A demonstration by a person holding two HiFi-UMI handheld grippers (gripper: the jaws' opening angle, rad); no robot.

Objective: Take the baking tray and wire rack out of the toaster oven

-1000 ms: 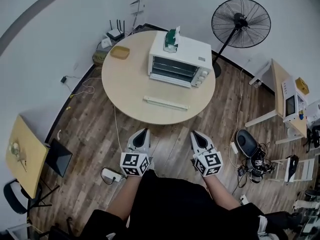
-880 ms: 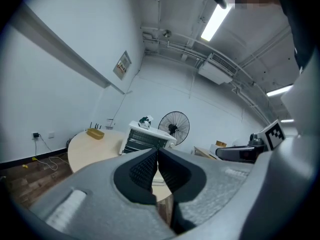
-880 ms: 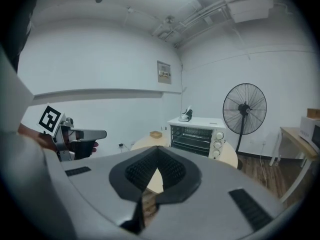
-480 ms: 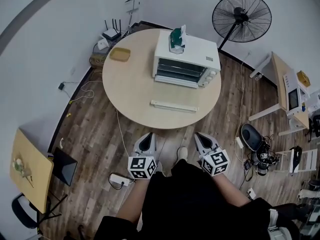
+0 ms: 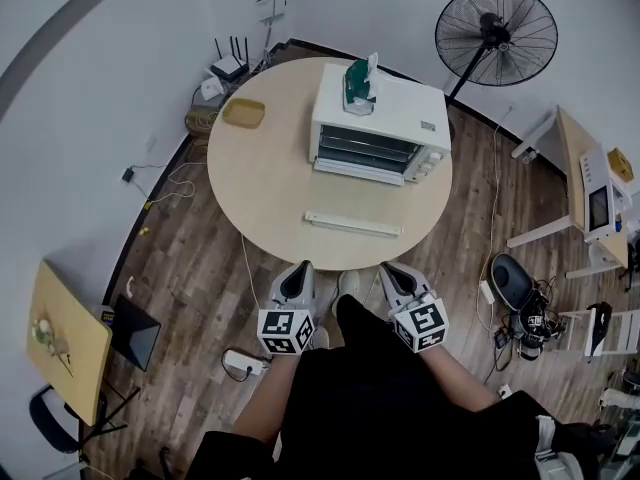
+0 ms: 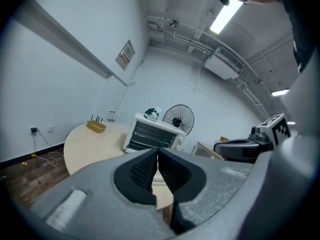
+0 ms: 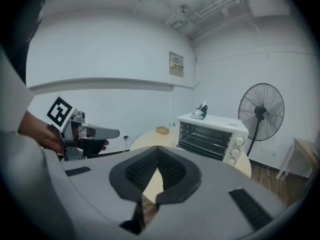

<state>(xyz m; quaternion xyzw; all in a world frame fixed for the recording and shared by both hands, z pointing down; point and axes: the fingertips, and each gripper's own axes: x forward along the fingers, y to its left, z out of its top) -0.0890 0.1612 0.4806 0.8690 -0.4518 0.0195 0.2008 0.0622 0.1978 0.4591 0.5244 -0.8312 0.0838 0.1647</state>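
White boxy toaster oven (image 5: pixel 378 128) on the far side of a round pale wooden counter (image 5: pixel 260 178), wire rack and baking tray (image 5: pixel 372 151) inside it, hard to tell apart, left claw (image 5: pixel 302 268) and right claw (image 5: pixel 387 268) both squeezed together, holding nothing, by the counter's near edge

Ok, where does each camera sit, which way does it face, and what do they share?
Head view: on the person's head, looking steeply down at the round table and toaster oven; forearms, left tool and right tool show.
Left gripper view: on the left tool, facing the toaster oven along shut jaws; right tool at right.
Right gripper view: on the right tool, facing the toaster oven along shut jaws; left tool at left.
Shared: toaster oven, table, standing fan.
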